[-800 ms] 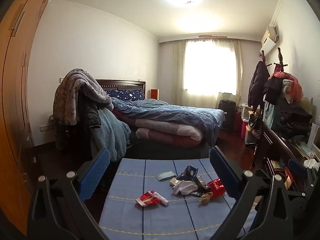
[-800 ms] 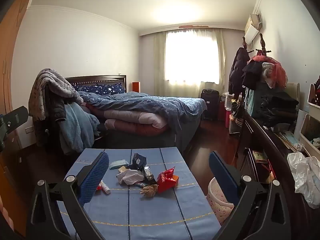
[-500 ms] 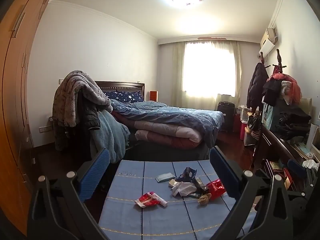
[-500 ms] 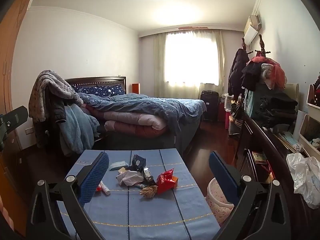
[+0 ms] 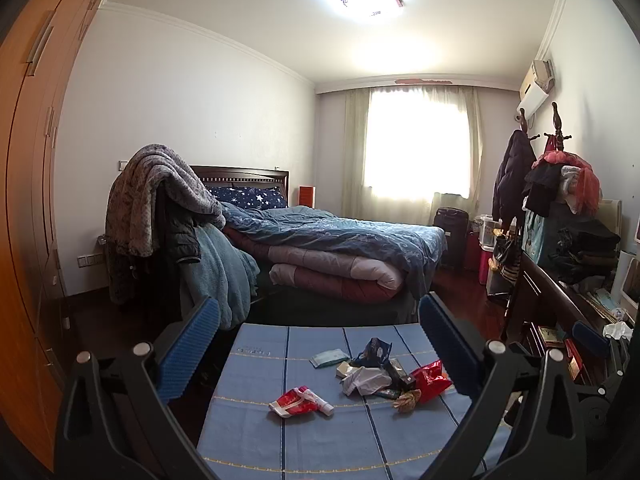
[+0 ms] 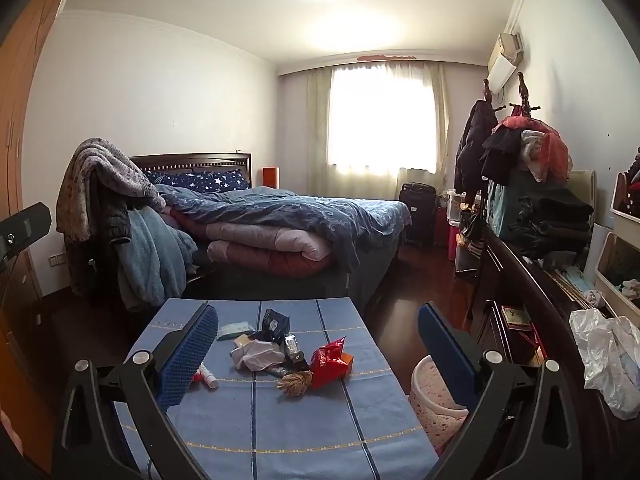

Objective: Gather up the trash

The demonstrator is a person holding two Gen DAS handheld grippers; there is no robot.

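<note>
Left wrist view: the left hand-held gripper (image 5: pixel 318 342) is held wide open and empty above the blue-clothed bench (image 5: pixel 256 436). A red toothpaste tube (image 5: pixel 298 400) lies lower centre between the blue pads, with the trash pile (image 5: pixel 384 374) to its right. In the right wrist view, the right hand-held gripper (image 6: pixel 318 346) is likewise spread, nothing gripped; the red wrapper (image 6: pixel 330 362) is seen centre-frame, a speckled waste bin (image 6: pixel 434 390) beside the bench at lower right.
</note>
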